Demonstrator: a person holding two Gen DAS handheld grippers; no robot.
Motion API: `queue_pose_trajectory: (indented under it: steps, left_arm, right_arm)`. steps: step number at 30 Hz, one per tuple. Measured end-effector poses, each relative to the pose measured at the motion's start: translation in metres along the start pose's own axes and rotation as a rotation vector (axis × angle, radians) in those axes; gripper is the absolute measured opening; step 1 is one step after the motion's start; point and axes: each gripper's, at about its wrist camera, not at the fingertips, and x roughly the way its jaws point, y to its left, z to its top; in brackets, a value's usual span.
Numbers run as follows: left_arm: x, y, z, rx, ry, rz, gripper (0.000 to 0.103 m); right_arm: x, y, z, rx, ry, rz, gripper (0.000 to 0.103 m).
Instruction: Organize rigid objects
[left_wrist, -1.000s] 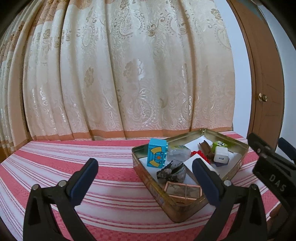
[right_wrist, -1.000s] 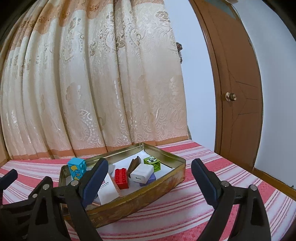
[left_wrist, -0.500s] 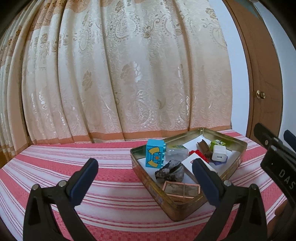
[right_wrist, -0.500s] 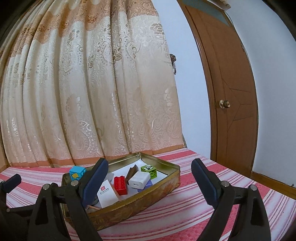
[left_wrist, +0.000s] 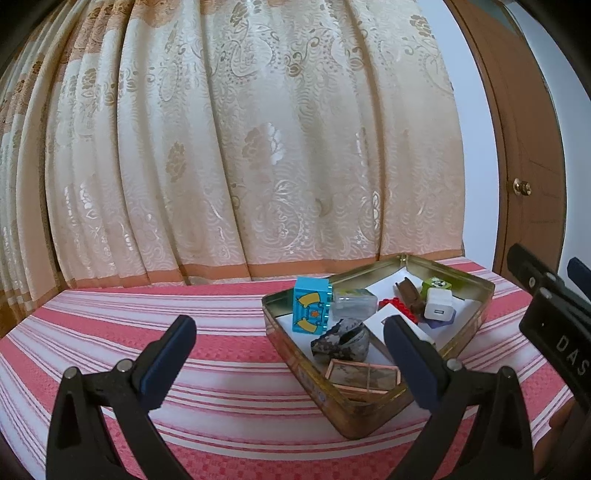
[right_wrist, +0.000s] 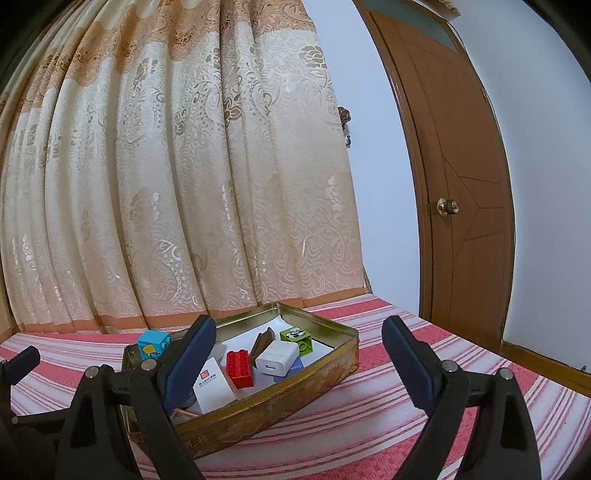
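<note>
A gold metal tin (left_wrist: 369, 413) (right_wrist: 288, 395) sits on the red striped tablecloth and holds several small objects: a blue toy block (left_wrist: 310, 310) (right_wrist: 151, 345), a white charger (left_wrist: 437, 304) (right_wrist: 277, 358), a green block (left_wrist: 436, 285) (right_wrist: 297, 338), a red brick (right_wrist: 239, 369), a white box (right_wrist: 212, 384), a dark stone (left_wrist: 341, 341) and a copper-framed piece (left_wrist: 364, 374). My left gripper (left_wrist: 290, 354) is open and empty, in front of the tin's left part. My right gripper (right_wrist: 299, 358) is open and empty, raised before the tin.
A cream patterned curtain (left_wrist: 240, 147) hangs behind the table. A brown wooden door (right_wrist: 461, 184) with a brass knob stands at the right. The right gripper's body (left_wrist: 554, 325) shows at the right edge of the left wrist view.
Both grippers have lifted and tilted up, so the tin sits lower in each view. Both stay open and empty.
</note>
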Motion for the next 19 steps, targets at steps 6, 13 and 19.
queue_pose_trajectory:
  steps: [6, 13, 19]
  left_arm:
    - [0.0014, -0.0022, 0.0001, 0.007, 0.010, -0.002, 0.103]
    - [0.0052, 0.0020, 0.0001, -0.025, 0.030, -0.031, 0.103]
    - [0.0061, 0.0006, -0.0006, -0.022, 0.034, -0.033, 0.103]
  right_arm:
    - [0.0026, -0.0002, -0.0005, 0.002, 0.012, -0.003, 0.093]
    - [0.0045, 0.0003, -0.0004, -0.001, 0.022, -0.004, 0.093]
    - [0.0064, 0.0004, -0.0012, 0.000, 0.033, -0.010, 0.093]
